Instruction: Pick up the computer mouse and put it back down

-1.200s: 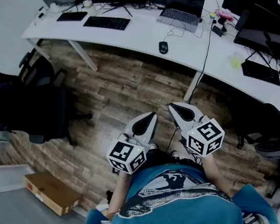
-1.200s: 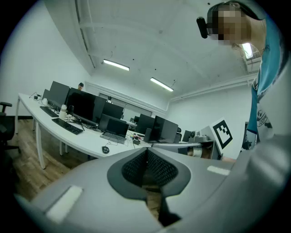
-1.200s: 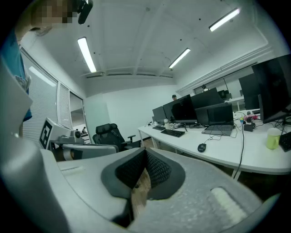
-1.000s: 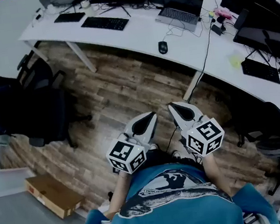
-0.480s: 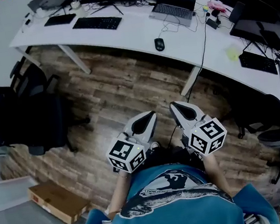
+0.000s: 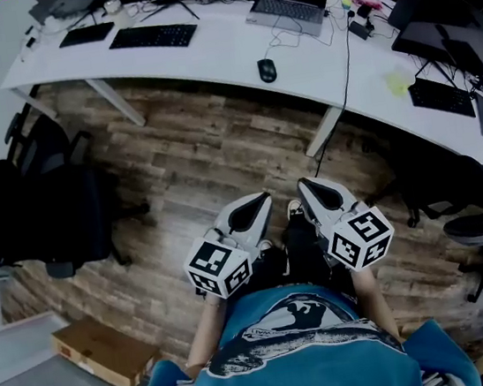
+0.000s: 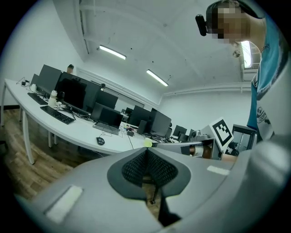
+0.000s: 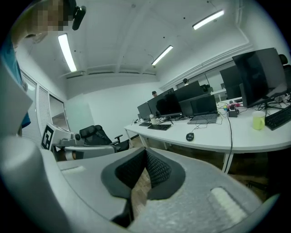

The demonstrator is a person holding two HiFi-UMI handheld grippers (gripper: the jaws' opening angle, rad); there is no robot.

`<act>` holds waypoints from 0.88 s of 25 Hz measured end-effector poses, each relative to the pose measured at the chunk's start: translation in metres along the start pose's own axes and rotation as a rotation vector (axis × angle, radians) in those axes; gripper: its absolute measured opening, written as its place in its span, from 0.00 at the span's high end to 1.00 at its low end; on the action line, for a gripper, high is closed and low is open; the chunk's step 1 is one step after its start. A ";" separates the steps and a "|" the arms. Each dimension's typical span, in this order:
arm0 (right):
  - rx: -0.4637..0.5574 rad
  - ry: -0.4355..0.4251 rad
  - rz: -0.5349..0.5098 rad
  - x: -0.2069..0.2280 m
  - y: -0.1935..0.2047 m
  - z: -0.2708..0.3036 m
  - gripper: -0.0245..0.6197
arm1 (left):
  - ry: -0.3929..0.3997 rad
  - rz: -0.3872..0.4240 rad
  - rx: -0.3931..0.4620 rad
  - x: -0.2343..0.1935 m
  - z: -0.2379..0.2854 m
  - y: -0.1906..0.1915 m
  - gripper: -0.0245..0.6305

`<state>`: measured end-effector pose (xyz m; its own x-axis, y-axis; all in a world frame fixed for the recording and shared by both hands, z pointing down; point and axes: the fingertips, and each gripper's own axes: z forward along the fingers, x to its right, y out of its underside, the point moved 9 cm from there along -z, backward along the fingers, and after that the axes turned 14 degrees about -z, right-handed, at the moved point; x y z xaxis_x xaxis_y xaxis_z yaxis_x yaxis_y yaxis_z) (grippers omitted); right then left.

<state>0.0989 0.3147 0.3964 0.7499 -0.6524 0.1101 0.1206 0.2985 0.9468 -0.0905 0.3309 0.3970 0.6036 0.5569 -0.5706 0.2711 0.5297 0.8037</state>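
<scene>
**Mouse on the desk, both grippers closed on nothing**

The black computer mouse (image 6: pixel 267 70) lies on the white desk (image 6: pixel 231 55), in the upper middle of the head view. It sits close to the desk's near edge, and its thin cable runs away toward the laptop (image 6: pixel 287 7) behind it, at the top of the frame. A black keyboard (image 6: pixel 153 37) lies to the upper left of the mouse, well apart from it. A yellow-green cup (image 6: pixel 397 83) stands further along the desk at the right. Nothing touches the mouse.

Both grippers are low in the centre of the head view, over the wooden floor (image 6: pixel 211 165) and well apart from the desk. They are held close in front of the person's blue shirt (image 6: pixel 292 359). The left gripper (image 6: pixel 259 201) points toward the top of the frame. In its own view the two dark pads meet at the tips, with nothing between them and only floor showing through the slot below. The right gripper (image 6: pixel 305 185) sits just beside it at the right and is likewise closed. Its pads are together at the tips and hold nothing. In both gripper views the mouse appears small and distant on the desk beyond the jaws.

A black office chair (image 6: pixel 38 207) stands at the left edge of the head view. A cardboard box (image 6: pixel 103 351) lies on the floor at the lower left.
</scene>
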 end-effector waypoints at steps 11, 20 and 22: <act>-0.010 -0.059 0.029 0.085 -0.019 0.066 0.95 | -0.083 -0.021 0.014 -0.042 0.066 -0.039 0.94; -0.037 -0.139 0.010 0.180 -0.053 0.128 0.96 | -0.163 -0.016 0.081 -0.074 0.147 -0.103 0.94; -0.042 -0.151 0.016 0.198 -0.055 0.137 0.95 | -0.178 -0.014 0.081 -0.079 0.163 -0.111 0.94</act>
<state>0.1514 0.0735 0.4079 0.6459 -0.7437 0.1728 0.1383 0.3365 0.9315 -0.0460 0.1235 0.3809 0.7205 0.4244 -0.5484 0.3350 0.4794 0.8111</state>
